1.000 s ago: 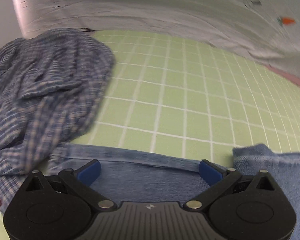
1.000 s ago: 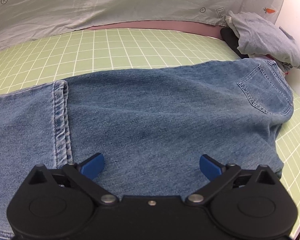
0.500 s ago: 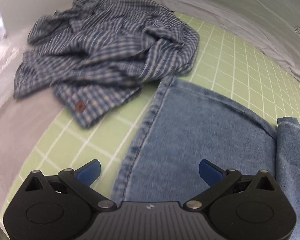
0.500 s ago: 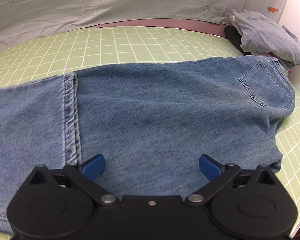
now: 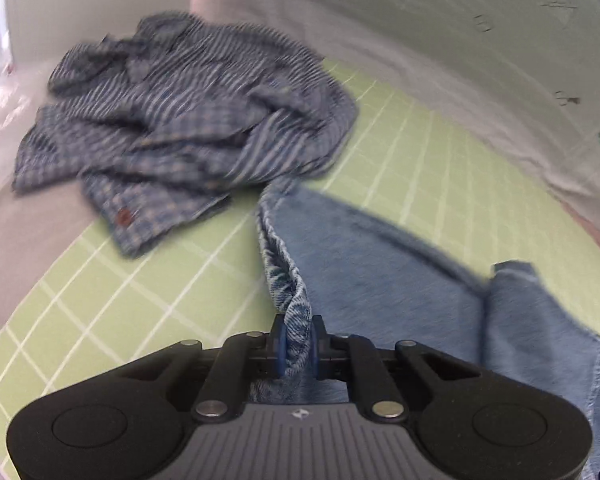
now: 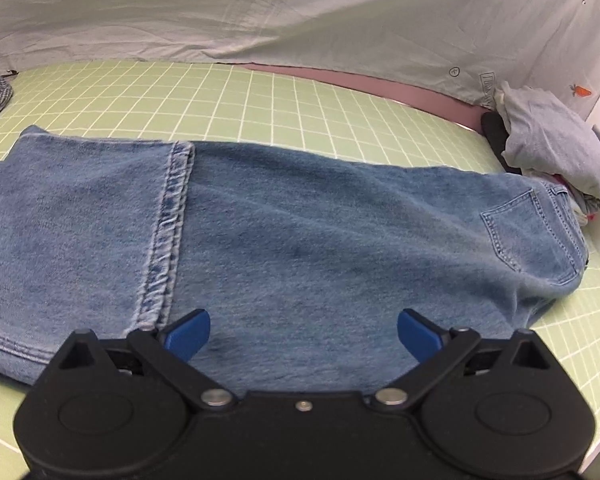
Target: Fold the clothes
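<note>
Having swung over beside the checked shirt (image 5: 188, 120), my left gripper (image 5: 298, 344) is closing on the heavy, floppy jeans (image 5: 380, 264) at their hem, while my right gripper (image 6: 304, 330) is hanging spread above them.

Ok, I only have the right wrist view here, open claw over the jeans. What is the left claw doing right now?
Observer: The left claw is closing, with a bunched fold of the jeans hem between its blue pads.
Operator: Is anything lying near that end of the jeans?
Observer: Yes, a crumpled blue checked shirt lies just beyond the hem on the green grid mat; I cannot tell whether they touch.
Operator: And is that leg flat over there?
Observer: Not quite. A flap of denim is folded over on the right side of the left wrist view.
</note>
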A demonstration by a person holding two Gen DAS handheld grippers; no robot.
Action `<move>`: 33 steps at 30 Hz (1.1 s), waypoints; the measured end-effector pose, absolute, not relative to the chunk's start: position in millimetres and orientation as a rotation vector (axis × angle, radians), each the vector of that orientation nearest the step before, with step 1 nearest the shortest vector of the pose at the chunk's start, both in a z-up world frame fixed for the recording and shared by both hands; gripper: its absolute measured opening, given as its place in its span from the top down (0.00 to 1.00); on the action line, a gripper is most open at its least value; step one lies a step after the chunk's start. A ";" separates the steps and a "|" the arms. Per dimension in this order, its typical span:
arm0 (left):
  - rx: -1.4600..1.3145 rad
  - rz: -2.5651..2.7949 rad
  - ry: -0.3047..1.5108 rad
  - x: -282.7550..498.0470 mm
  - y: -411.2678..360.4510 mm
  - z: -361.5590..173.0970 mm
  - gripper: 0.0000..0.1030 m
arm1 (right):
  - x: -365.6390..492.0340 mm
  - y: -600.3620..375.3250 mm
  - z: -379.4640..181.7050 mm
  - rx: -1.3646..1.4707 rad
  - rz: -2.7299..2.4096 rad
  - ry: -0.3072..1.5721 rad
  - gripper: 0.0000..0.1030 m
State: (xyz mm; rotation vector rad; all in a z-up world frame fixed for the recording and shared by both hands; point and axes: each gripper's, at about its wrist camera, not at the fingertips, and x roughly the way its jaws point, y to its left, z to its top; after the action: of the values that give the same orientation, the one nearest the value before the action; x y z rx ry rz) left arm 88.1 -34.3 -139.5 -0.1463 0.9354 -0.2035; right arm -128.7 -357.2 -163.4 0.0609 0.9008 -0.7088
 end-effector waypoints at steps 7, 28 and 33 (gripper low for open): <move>-0.178 -0.424 0.811 46.1 -128.5 -79.1 0.89 | -157.0 -397.3 -156.2 0.080 -0.709 0.877 0.02; 0.093 -0.524 1.022 -55.2 -324.2 -129.6 0.20 | -249.6 -568.7 -152.2 0.220 -0.842 0.820 0.02; 0.037 -0.363 1.128 -22.9 -285.0 -149.1 0.19 | -255.3 -597.1 -160.4 0.309 -0.910 0.790 0.02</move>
State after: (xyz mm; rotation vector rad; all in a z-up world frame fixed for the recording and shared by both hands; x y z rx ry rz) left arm -22.9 -285.0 -149.1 0.0368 1.1285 -0.3628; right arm -255.3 -597.1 -160.4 0.3091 0.7901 -0.9099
